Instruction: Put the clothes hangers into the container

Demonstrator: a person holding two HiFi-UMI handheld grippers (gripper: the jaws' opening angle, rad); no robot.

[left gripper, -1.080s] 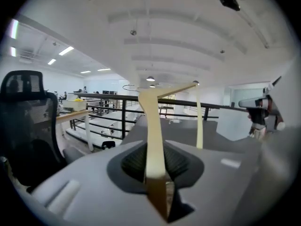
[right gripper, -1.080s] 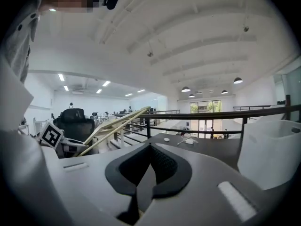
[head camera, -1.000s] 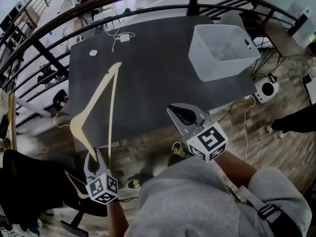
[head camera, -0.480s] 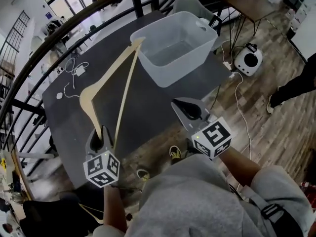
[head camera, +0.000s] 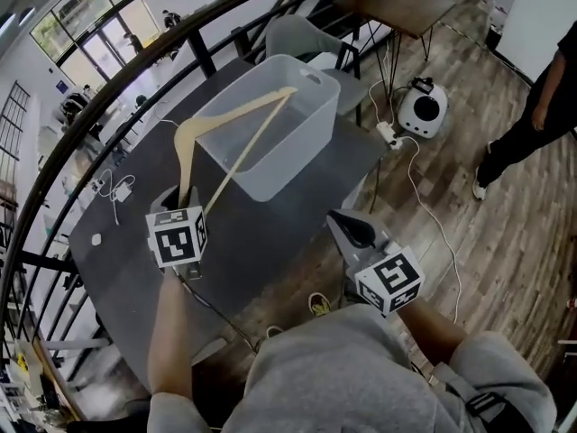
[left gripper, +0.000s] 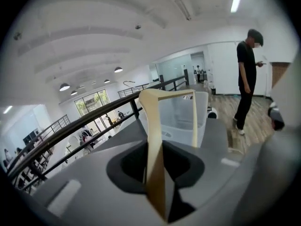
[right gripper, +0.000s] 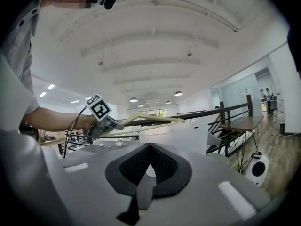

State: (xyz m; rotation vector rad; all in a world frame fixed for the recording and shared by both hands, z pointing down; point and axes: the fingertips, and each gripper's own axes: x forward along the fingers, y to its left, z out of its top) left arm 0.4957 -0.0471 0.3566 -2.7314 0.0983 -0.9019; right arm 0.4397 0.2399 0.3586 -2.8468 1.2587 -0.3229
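Note:
A pale wooden clothes hanger (head camera: 236,120) is pinched by one end between the jaws of my left gripper (head camera: 183,201). It slants out over the open top of the clear plastic container (head camera: 302,147), which stands on the dark table (head camera: 270,237). In the left gripper view the wood (left gripper: 155,168) fills the gap between the jaws, with the container (left gripper: 181,119) straight ahead. My right gripper (head camera: 350,226) hovers off the table's near edge, shut and empty. Its own view shows the closed right gripper (right gripper: 148,171), the left gripper (right gripper: 104,123) and the hanger (right gripper: 150,119).
A black railing (head camera: 117,106) curves behind the table. A charger and cable (head camera: 122,188) lie at the table's far left. A grey chair (head camera: 297,36), a wooden table (head camera: 397,3) and a round white device (head camera: 422,106) with cords stand beyond. A person (head camera: 541,106) stands at the right.
My left gripper has swung the hanger right and up, from the table's left side to above the container. The head view has turned with it; the right gripper stays shut.

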